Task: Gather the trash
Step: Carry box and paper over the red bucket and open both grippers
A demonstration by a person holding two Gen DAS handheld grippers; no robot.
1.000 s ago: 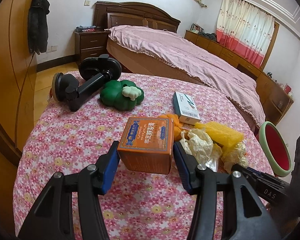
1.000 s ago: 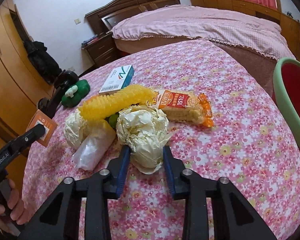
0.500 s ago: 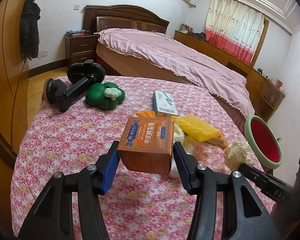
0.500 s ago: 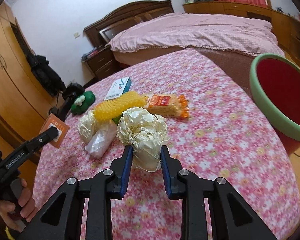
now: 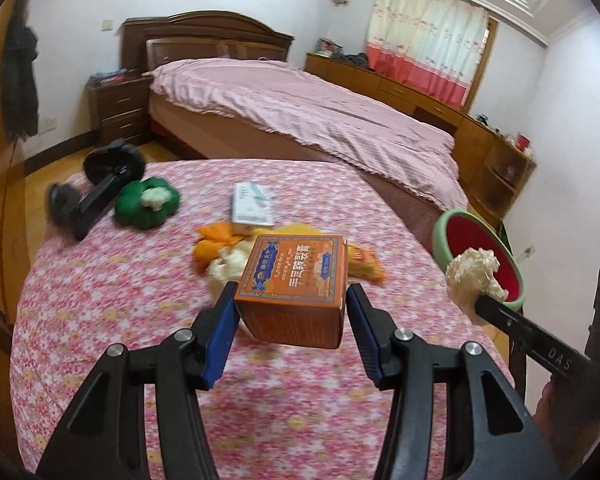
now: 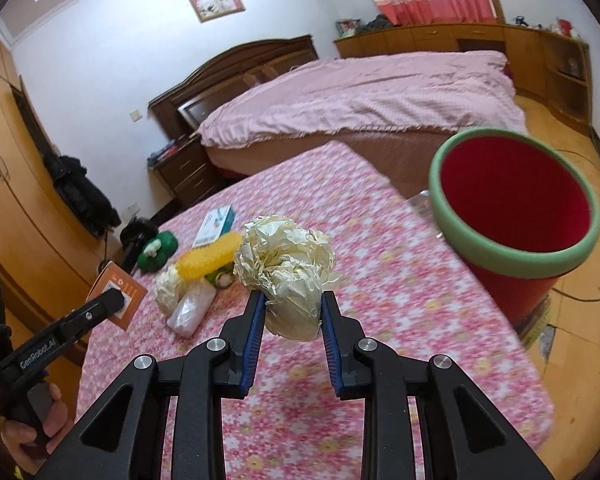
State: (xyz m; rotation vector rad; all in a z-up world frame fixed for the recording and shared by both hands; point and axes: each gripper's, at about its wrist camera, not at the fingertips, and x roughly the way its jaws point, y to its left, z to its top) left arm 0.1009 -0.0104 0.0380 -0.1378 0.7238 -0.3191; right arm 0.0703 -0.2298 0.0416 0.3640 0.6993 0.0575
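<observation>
Two hand-held grippers point forward and downward over a round table (image 5: 100, 320) covered in a pink flowered cloth.

The left gripper (image 5: 292, 316) sits low in its own view, arms spreading toward the viewer. Its jaws are clamped on the two sides of an orange box (image 5: 296, 288), held clear above the cloth. In the right wrist view a hand (image 6: 40, 420) grips this tool's handle at the lower left edge.

Beyond the left jaws, from left to right, lie a black stand (image 5: 96, 192), a green toy (image 5: 146, 202), a white and teal carton (image 5: 252, 208), then a loose pile of orange and yellow wrappers (image 5: 216, 246) just behind the box.

The right gripper (image 6: 293, 320) has its jaws narrowed onto a crumpled ball of pale paper (image 6: 288, 272), lifted off the table. To the left of these jaws more pale wads and a yellow ridged piece (image 6: 208, 260) rest on the cloth. To the right of the jaws, past the table's edge, stands a red bin with a green rim (image 6: 516, 208), its mouth open and tilted toward the camera.

The cloth directly under and ahead of both pairs of jaws is bare. A bed (image 6: 360, 96) with a pink cover lies behind the table.
</observation>
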